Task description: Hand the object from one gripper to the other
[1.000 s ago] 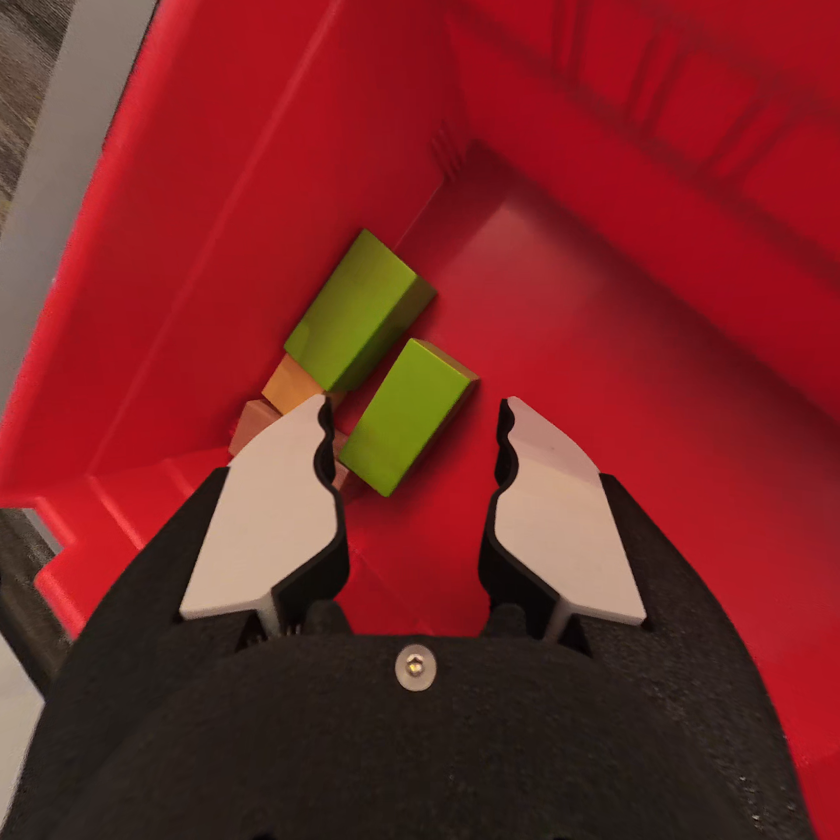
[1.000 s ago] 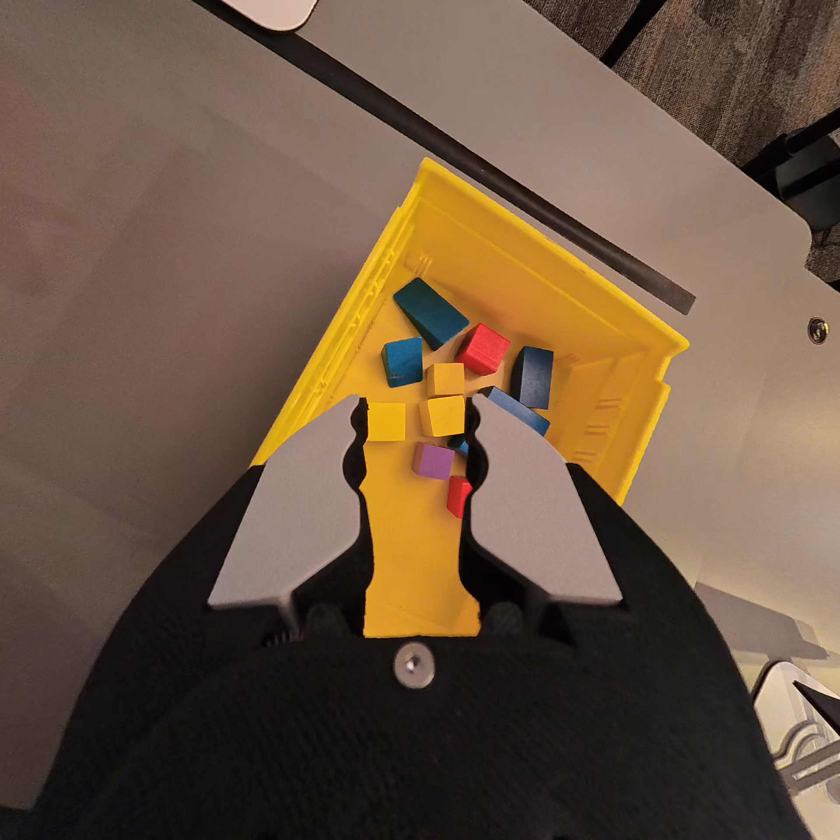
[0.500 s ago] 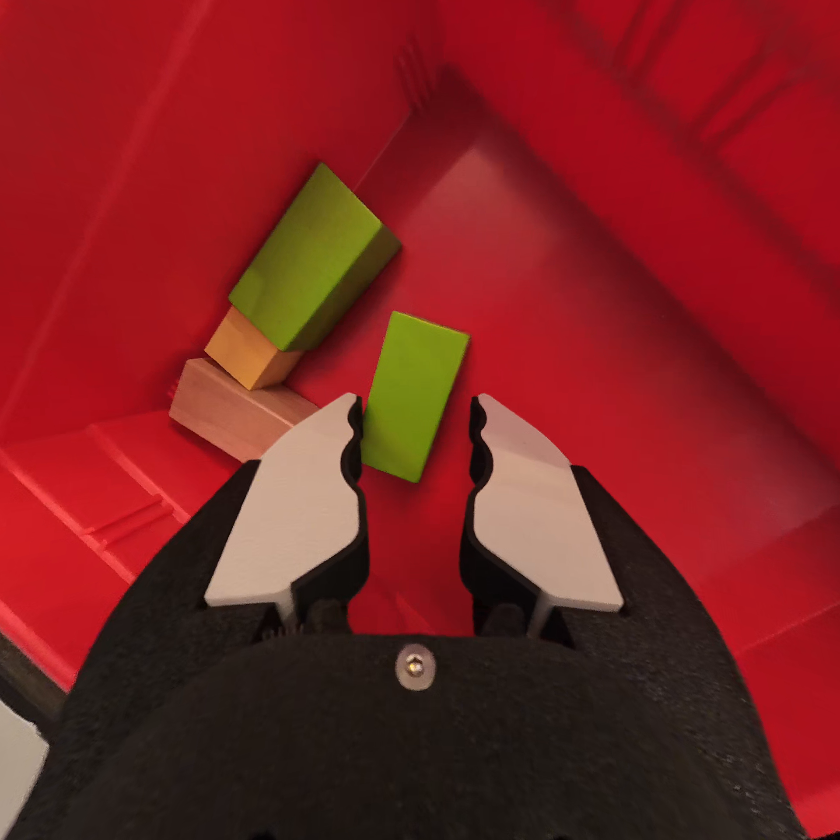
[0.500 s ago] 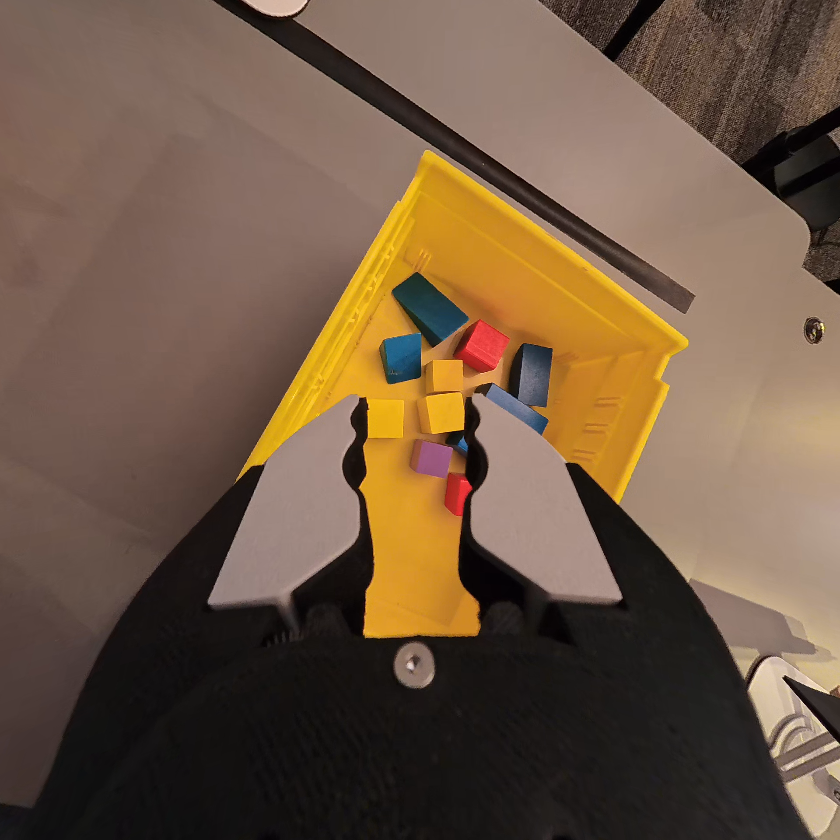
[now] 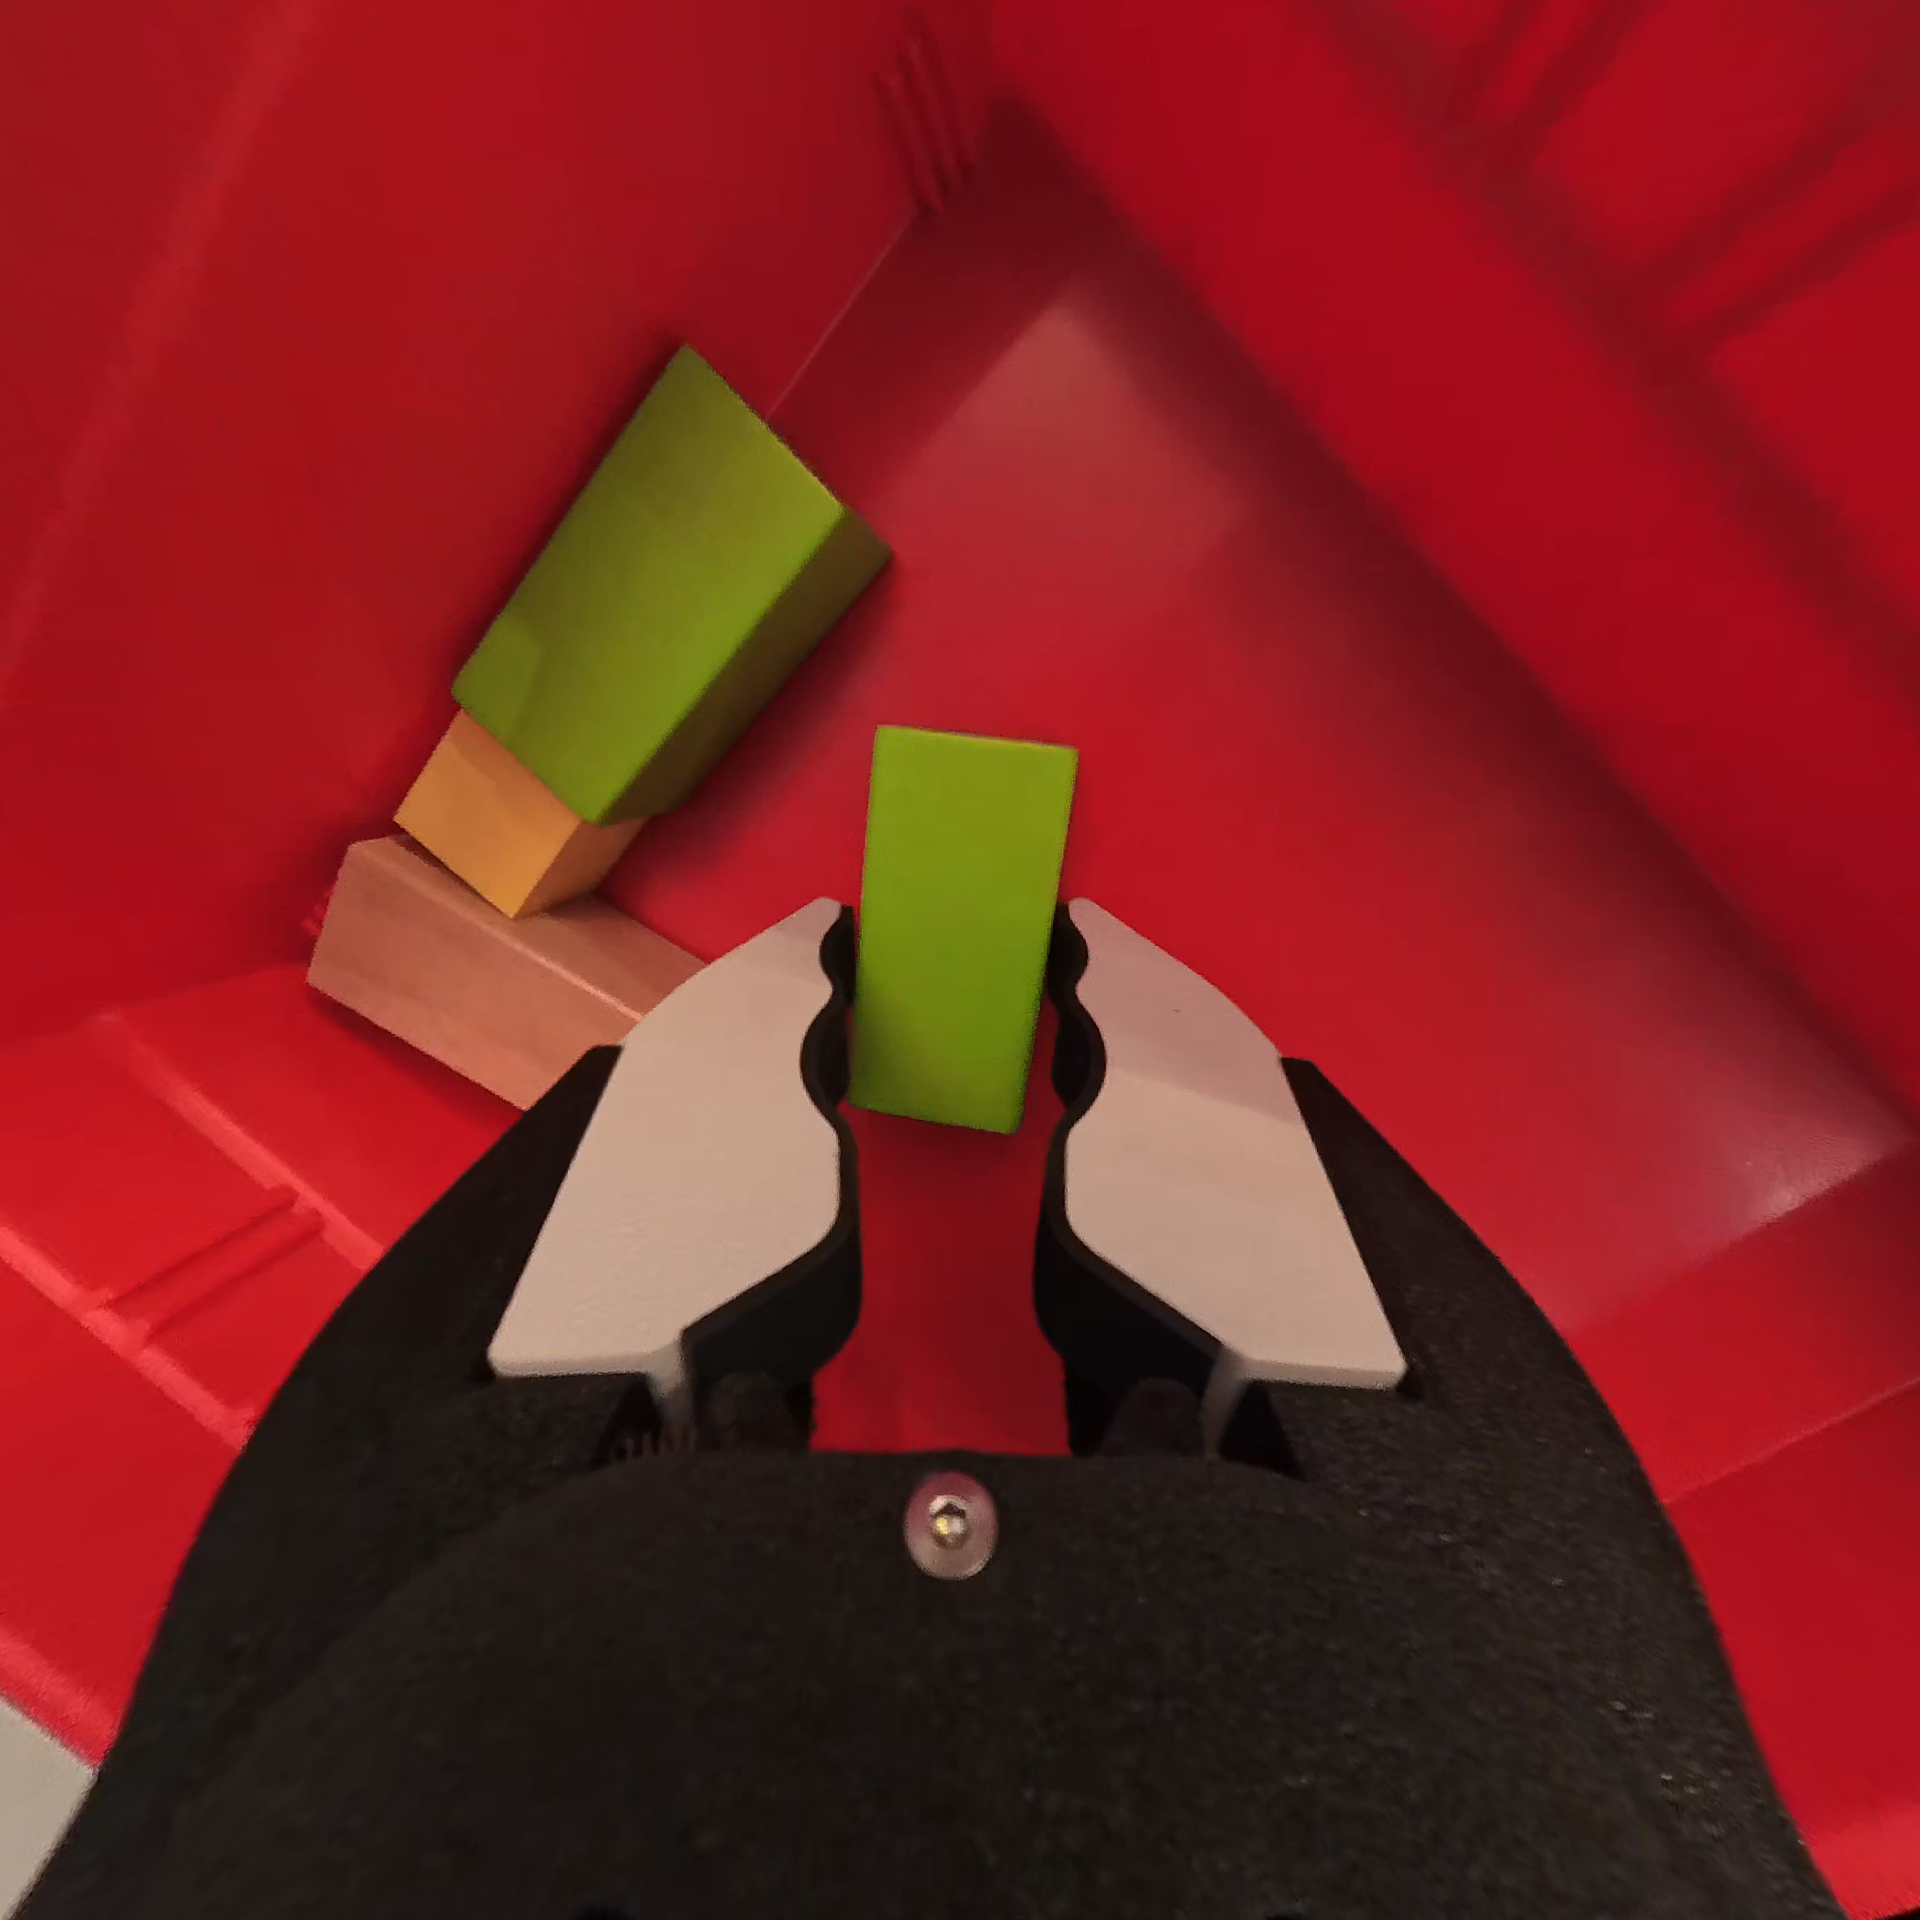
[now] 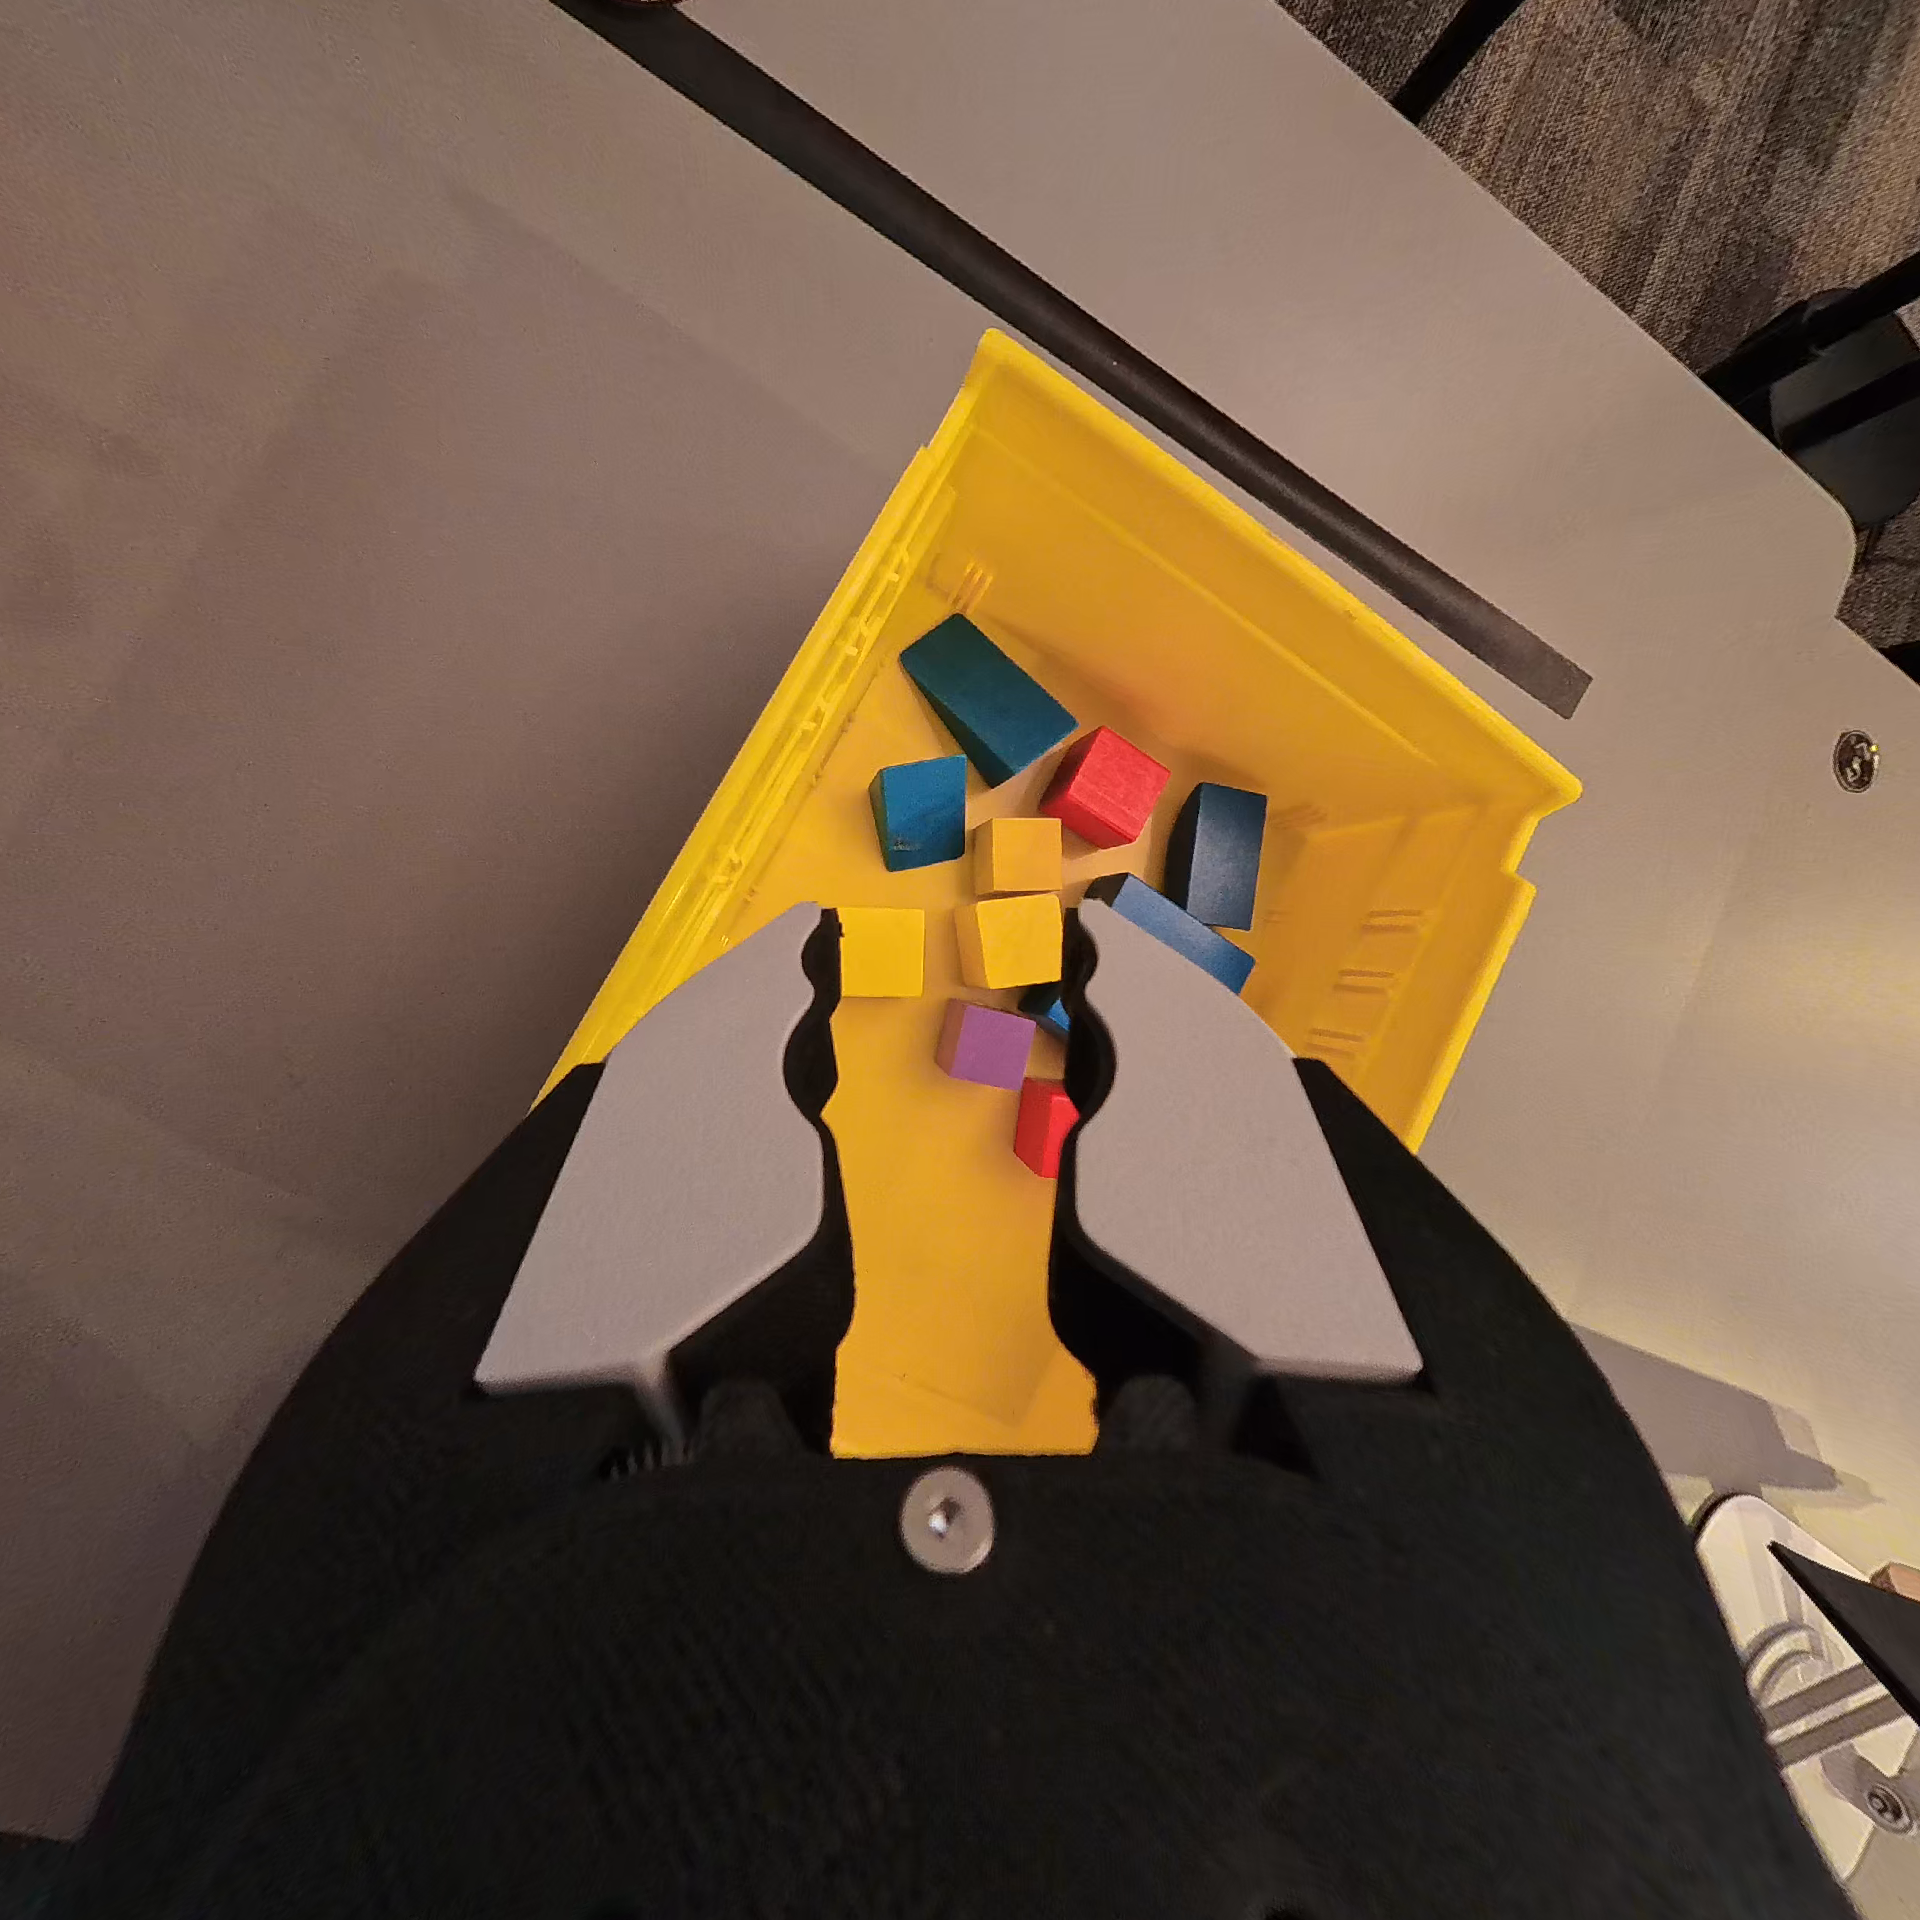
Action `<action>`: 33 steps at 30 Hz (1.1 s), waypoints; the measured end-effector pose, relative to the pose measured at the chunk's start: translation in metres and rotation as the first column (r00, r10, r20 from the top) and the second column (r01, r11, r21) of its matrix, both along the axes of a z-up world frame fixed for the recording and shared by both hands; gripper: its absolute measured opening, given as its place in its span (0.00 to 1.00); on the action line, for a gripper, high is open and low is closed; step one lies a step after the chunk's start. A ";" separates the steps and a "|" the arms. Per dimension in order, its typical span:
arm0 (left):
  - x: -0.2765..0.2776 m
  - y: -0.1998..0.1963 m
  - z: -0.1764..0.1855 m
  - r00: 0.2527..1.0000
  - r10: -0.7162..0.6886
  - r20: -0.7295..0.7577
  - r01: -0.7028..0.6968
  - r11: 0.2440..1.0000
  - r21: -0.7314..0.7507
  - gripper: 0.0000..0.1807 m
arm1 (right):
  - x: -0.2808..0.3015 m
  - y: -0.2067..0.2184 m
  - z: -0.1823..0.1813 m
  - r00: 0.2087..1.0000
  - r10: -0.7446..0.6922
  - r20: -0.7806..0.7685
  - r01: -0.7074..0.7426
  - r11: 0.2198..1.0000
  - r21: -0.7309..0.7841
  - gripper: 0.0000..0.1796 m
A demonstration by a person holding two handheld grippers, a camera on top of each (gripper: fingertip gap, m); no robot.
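Green and smooth-painted, the small block (image 5: 956, 925) sits between the fingers of the left gripper (image 5: 956, 997), low in the middle of the left wrist view. The jaws are drawn in against its two long sides, so it looks pinched, though I cannot tell whether it is off the floor of the red bin (image 5: 1351, 727) yet. It reads as a light, rigid piece with flat faces and sharp edges; the glossy paint may be a bit slick, so a square hold on the two parallel long faces suits it best. The far half sticks out beyond the fingertips, which leaves room for the other gripper to take it there.

Up and to the left, a larger green block (image 5: 665, 592) leans on an orange block (image 5: 499, 831), which rests on a pale wooden block (image 5: 468, 977) against the bin wall.

Spread and holding nothing, the right gripper (image 6: 951, 997) hangs above a yellow bin (image 6: 1195, 582) on the grey worktop (image 6: 416, 416), centre of the right wrist view. Inside lie small blue, red, yellow and purple blocks, among them a red cube (image 6: 1107, 784).

No brand, label or readable writing shows on the blocks or bins.
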State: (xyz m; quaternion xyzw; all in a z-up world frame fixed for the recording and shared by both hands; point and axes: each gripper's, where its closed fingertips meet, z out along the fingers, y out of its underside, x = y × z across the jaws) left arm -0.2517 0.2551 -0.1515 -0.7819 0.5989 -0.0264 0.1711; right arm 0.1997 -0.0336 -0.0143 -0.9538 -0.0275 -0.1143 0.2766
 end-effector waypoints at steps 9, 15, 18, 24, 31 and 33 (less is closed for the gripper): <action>0.000 -0.001 0.010 0.999 0.023 0.025 -0.023 1.000 -0.014 0.19 | 0.000 0.000 -0.001 1.000 0.004 0.005 -0.003 1.000 -0.009 0.23; 0.011 0.002 0.049 0.979 0.089 0.183 -0.089 0.996 -0.007 0.19 | -0.001 0.001 0.007 1.000 -0.004 0.019 0.004 1.000 0.023 0.23; 0.026 -0.006 0.086 0.912 0.136 0.387 -0.110 0.990 -0.088 0.19 | -0.004 0.005 0.019 0.999 0.008 0.047 -0.012 0.997 0.076 0.23; 0.083 -0.075 0.218 0.441 0.189 0.878 0.267 0.906 -0.329 0.19 | -0.055 0.045 0.075 0.944 0.242 0.226 -0.312 0.876 0.368 0.30; 0.140 -0.178 0.279 0.247 0.335 0.910 0.694 0.594 -0.407 0.19 | -0.201 0.066 0.125 0.686 0.453 0.570 -0.728 0.401 0.557 0.41; 0.154 -0.198 0.281 0.255 0.382 0.888 0.742 0.512 -0.433 0.19 | -0.237 0.061 0.128 0.631 0.475 0.613 -0.766 0.255 0.590 0.45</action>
